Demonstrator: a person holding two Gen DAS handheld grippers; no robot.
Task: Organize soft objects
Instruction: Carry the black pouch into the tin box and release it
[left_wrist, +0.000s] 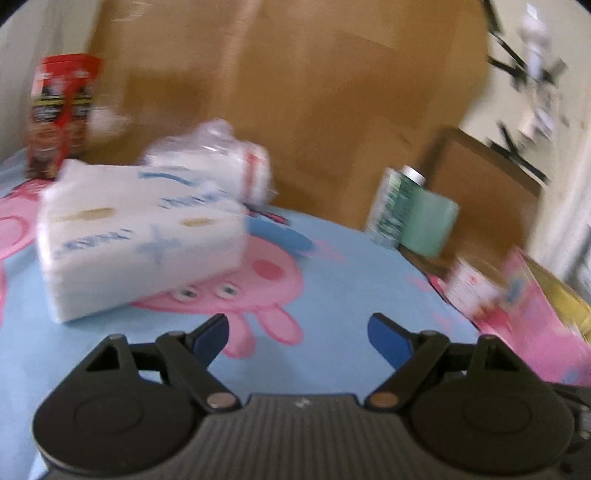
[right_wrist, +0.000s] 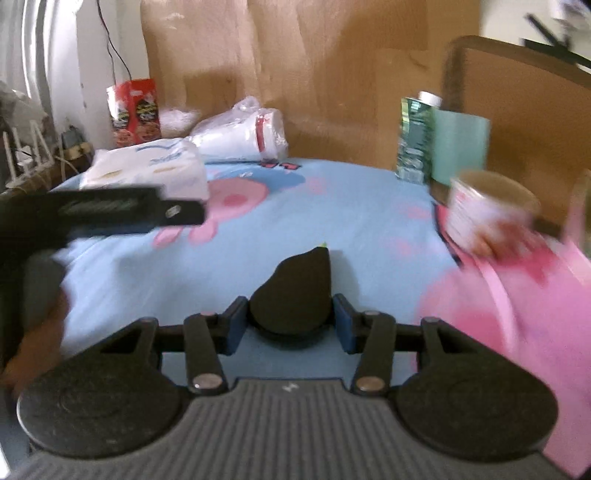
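Observation:
My right gripper (right_wrist: 290, 326) is shut on a dark, pear-shaped soft object (right_wrist: 295, 284), whose tip points away over the blue cartoon-pig sheet (right_wrist: 332, 206). Low over the same sheet (left_wrist: 351, 280), my left gripper (left_wrist: 299, 328) stands open with nothing between its blue pads. A white tissue pack (left_wrist: 140, 236) lies ahead of it to the left. Behind that lies a plastic-wrapped white bundle (left_wrist: 218, 162). In the right wrist view the left gripper's black body (right_wrist: 110, 212) reaches in from the left, in front of the tissue pack (right_wrist: 147, 173).
A red snack box (left_wrist: 62, 110) stands at the far left. A green can (left_wrist: 395, 206) and a mint roll (left_wrist: 428, 225) stand at the right, before cardboard walls (left_wrist: 314, 92). A white-and-red cup (right_wrist: 487, 214) and a pink box (left_wrist: 528, 325) sit at the sheet's right edge.

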